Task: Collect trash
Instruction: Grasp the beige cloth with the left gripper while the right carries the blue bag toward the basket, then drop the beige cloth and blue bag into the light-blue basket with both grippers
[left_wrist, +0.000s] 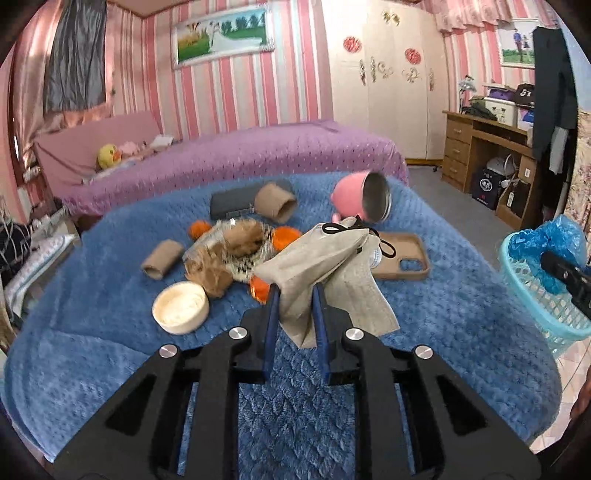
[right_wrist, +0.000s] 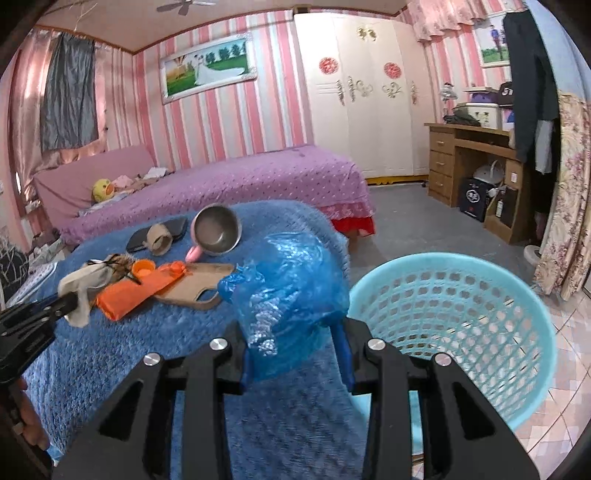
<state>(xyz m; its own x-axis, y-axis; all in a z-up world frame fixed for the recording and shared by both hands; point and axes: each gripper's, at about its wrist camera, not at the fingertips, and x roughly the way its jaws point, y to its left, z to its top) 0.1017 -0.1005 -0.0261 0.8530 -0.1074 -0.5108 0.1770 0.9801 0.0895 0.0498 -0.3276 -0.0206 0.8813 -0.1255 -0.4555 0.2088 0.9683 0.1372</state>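
My left gripper (left_wrist: 296, 290) is shut on a beige-grey face mask (left_wrist: 321, 254) with black ear loops, held just above the blue blanket (left_wrist: 110, 350). The right wrist view shows that mask (right_wrist: 83, 282) and the left gripper (right_wrist: 70, 304) at the far left. In my right gripper (right_wrist: 291, 328), a crumpled blue plastic bag (right_wrist: 291, 280) is pinched, beside the rim of a turquoise mesh basket (right_wrist: 480, 295). Seen from the left wrist, the basket (left_wrist: 532, 299), the bag (left_wrist: 543, 240) and the right gripper (left_wrist: 565, 273) sit at the right edge.
On the blanket lie two cardboard tubes (left_wrist: 275, 203) (left_wrist: 162, 258), a white round tub (left_wrist: 181, 306), a furry brown-and-orange toy (left_wrist: 229, 251), a tipped pink cup (left_wrist: 364, 201), a tan phone case (left_wrist: 402, 254) and a dark case (left_wrist: 232, 201). A purple bed stands behind.
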